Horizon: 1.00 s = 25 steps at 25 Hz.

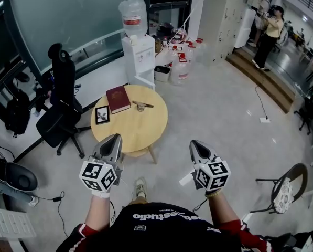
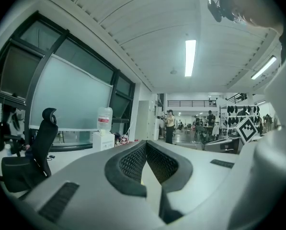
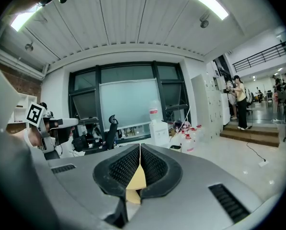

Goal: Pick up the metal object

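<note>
Head view, left tongs (image 1: pixel 116 137), right tongs (image 1: pixel 194 142) closed

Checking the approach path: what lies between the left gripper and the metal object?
In the head view, only bare wood of the round table separates the left gripper from the metal object.

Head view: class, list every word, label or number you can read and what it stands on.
"studio": end of the white print on the black shirt; the start is unclear.
Red label on the water bottle: too small to read.
Dark red book: no readable title.
</note>
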Each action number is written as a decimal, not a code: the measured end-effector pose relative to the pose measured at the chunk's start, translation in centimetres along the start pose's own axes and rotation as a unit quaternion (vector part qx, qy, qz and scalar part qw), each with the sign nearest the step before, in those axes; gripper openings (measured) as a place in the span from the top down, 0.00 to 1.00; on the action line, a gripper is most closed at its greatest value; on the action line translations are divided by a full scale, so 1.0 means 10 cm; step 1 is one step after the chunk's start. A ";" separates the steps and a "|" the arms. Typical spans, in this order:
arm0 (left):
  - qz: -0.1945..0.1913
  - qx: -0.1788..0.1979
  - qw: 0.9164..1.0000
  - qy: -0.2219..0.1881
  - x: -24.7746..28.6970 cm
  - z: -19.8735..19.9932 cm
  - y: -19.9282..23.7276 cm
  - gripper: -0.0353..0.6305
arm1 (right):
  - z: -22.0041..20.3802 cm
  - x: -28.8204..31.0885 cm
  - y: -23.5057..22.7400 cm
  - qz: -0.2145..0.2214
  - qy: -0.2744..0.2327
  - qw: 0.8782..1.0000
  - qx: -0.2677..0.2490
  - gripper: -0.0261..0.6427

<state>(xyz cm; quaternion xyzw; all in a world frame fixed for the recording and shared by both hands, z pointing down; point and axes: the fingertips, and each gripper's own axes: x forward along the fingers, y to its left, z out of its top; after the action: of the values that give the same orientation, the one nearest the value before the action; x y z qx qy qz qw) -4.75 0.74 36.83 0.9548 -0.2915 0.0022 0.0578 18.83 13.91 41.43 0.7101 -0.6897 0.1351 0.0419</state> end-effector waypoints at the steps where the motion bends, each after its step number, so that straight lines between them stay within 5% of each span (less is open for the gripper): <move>1: -0.001 -0.002 1.000 -0.003 0.06 0.02 0.05 0.92 | 0.05 0.06 -0.01 -0.002 -0.001 1.000 -0.002 0.92; 25: -0.018 -0.021 0.999 -0.020 1.17 0.35 1.77 0.92 | 0.84 2.07 0.42 0.010 -0.003 0.999 -0.031 0.92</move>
<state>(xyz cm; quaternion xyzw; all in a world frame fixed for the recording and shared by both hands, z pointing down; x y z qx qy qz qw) -4.96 -20.69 35.77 0.9583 -0.2753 -0.0244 0.0721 16.08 -8.35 38.05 0.7018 -0.7009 0.1121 0.0604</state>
